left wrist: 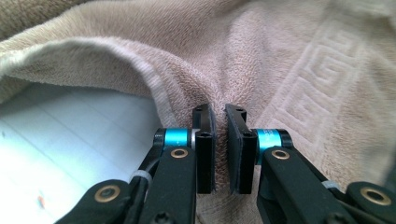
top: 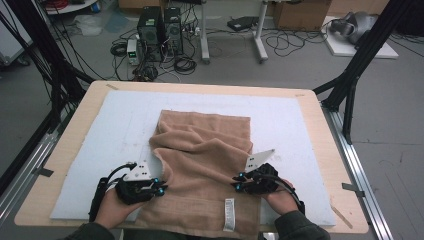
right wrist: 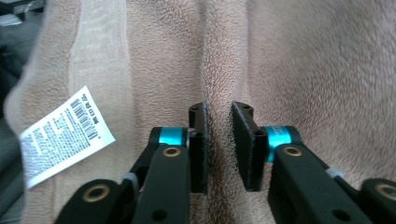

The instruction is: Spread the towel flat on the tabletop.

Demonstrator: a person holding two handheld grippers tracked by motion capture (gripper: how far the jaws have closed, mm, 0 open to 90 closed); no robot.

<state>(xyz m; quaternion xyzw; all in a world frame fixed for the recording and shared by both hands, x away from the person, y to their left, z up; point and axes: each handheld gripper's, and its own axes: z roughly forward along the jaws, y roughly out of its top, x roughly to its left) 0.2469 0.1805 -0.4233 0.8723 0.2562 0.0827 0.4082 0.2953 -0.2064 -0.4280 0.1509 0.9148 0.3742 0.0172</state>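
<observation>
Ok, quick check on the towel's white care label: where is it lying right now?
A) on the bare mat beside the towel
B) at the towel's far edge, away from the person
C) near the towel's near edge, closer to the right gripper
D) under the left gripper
C: the care label lies on the towel by its near edge, just below and left of the right gripper.

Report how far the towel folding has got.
Done: the tan towel lies on the white mat, its far part already bunched back over itself. In hand: the left gripper and right gripper each pinch a ridge of cloth near the towel's side edges, jaws nearly closed on it. Left: the near end with the white label hangs over the table edge, and the creases are not smoothed.
</observation>
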